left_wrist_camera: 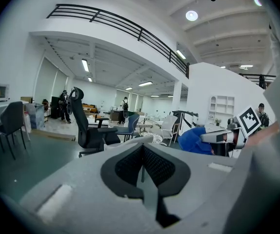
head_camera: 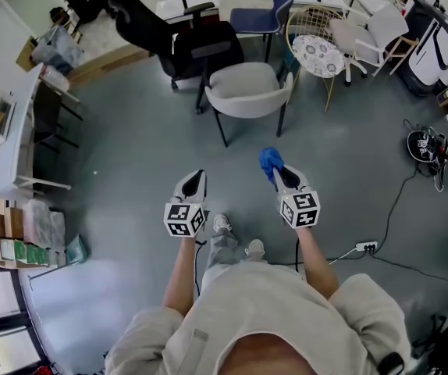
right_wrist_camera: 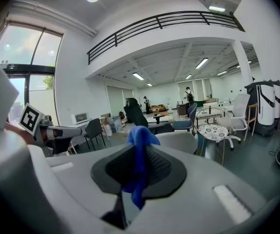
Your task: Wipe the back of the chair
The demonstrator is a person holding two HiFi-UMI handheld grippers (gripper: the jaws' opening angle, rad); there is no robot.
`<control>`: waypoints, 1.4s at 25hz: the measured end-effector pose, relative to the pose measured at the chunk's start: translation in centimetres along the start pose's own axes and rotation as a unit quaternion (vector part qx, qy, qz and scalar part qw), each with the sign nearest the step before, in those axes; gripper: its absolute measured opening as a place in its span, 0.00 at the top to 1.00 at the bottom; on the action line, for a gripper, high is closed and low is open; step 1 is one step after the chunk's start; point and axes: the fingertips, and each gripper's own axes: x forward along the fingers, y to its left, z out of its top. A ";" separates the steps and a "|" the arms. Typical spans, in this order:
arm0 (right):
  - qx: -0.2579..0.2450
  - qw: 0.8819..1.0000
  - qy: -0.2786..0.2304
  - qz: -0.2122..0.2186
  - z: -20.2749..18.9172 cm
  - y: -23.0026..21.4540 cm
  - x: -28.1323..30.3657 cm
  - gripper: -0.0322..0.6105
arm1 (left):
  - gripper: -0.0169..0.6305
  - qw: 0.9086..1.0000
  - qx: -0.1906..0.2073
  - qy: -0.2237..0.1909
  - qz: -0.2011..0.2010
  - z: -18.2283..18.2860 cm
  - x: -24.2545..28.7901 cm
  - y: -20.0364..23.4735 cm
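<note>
Right gripper (right_wrist_camera: 139,156) first: jaws clamped on the blue cloth (right_wrist_camera: 139,141), with a tuft bunched above the tips and a tail hanging down between the pads. It's pinched in the middle, I'd say, so a soft wad leads when it meets the chair.

Left gripper (left_wrist_camera: 142,163): jaws pressed together, nothing between them. It hangs level with the right one, free to steady things if needed.

Out ahead on the grey floor (head_camera: 130,147), the pale grey armchair (head_camera: 249,91) stands well apart from both grippers, its curved back turned towards me. That's the one I take for the job, and no wiping has begun. Behind it, a black office chair (head_camera: 197,49) and a blue chair (head_camera: 257,20) crowd in.

From both gripper views the armchair is mostly cut off by the gripper bodies, and only its top rim shows. Whether the back's surface is dusty or clean, I can't tell.
</note>
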 end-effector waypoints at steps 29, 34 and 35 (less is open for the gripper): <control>-0.004 0.998 0.017 -0.060 4.2 0.8 17.1 0.88 | 0.97 0.996 -0.005 0.025 -0.080 2.3 13.1 14.3; 0.002 0.999 0.018 -0.040 4.1 -0.1 18.9 0.88 | 0.97 0.998 0.001 0.030 -0.063 2.1 14.5 14.6; 0.004 0.999 0.019 -0.037 4.0 -0.4 19.3 0.88 | 0.97 0.998 0.002 0.031 -0.058 2.1 14.8 14.7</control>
